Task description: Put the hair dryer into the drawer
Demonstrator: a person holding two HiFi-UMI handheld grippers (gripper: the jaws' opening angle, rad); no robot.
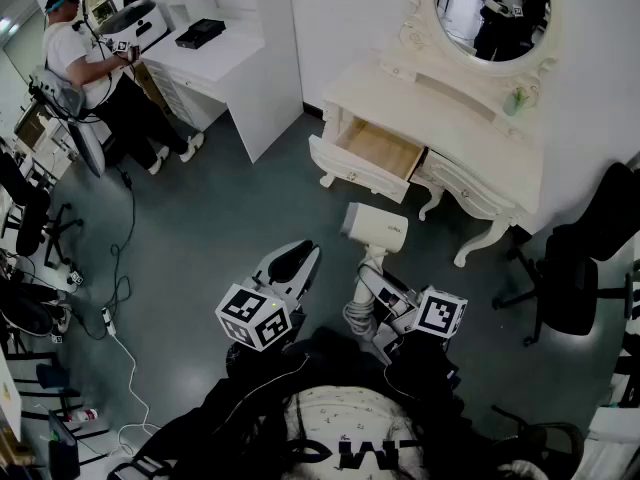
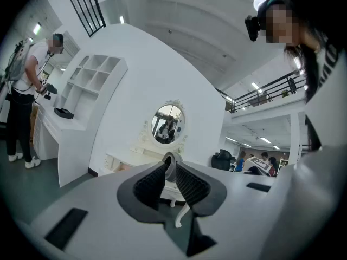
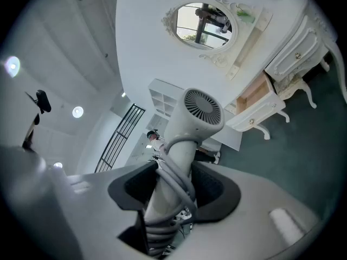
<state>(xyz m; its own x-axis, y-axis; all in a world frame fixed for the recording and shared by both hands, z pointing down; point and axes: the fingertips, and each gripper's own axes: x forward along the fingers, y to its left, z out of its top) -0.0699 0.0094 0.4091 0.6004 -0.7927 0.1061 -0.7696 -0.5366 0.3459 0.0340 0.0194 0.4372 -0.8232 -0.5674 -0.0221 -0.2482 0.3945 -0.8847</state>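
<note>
Hair dryer: the hair dryer [image 1: 375,230] is carried in the air over the floor [image 1: 220,198], head upward, well short of the dressing table [image 1: 440,108].
Right gripper: the right gripper [image 3: 173,183] has its fingers clamped on the dryer's handle, over the cord [image 3: 176,172] wound round it.
Left gripper: the left gripper [image 1: 290,266] hangs beside it, fingers close together with nothing between them.
Drawer: the drawer [image 1: 385,148] stands pulled out at the left of the dressing table, its wooden bottom bare.
Risk 1, slip: the fingers bear partly on the rounded coils, not on the handle alone. The heavy head sits far above the grip, so a quick swing could probably twist the dryer in the fingers or let it drop to the floor.
Risk 2, cord: a coil could work loose, trail, and catch on the drawer front or be left hanging over it.
Risk 3, fit: held upright, the dryer looks taller than the drawer is deep. Unless it is laid on its side, the head may strike the worktop edge above the opening.
Risk 4, push: a knock on the drawer front could shove it partly shut, and the left gripper is not placed to steady it.
</note>
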